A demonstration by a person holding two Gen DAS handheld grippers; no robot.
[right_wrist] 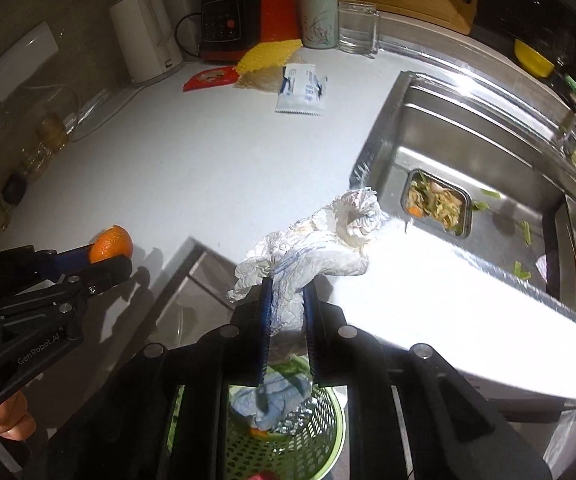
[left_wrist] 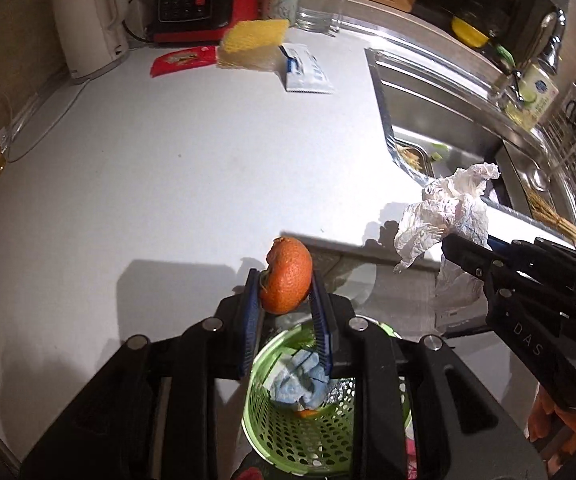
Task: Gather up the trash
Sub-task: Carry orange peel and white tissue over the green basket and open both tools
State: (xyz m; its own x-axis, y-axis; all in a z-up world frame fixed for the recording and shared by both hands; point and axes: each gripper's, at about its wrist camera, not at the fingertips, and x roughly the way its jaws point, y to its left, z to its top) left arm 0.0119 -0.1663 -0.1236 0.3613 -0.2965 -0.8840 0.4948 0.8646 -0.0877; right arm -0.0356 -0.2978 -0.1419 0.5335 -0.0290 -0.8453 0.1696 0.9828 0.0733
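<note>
While the left tool [left_wrist: 286, 284] pinches an orange peel [left_wrist: 288, 276], the right tool [right_wrist: 288, 300] (beside it) clamps crumpled paper [right_wrist: 311, 248].

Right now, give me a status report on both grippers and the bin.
Left gripper shut on orange peel. Right gripper shut on crumpled paper. Green bin below both, partly filled. Nothing blocking the drop.

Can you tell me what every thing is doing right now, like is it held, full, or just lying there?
Left tongs: shut on the orange peel.
Right tongs: shut on the crumpled paper.
Green basket: below both tongs, already holding some trash.
White packet: lying flat on the counter.
Red wrapper: lying on the counter.
Glass mug: upright, looks empty.
Sink strainer: full of food scraps.
</note>
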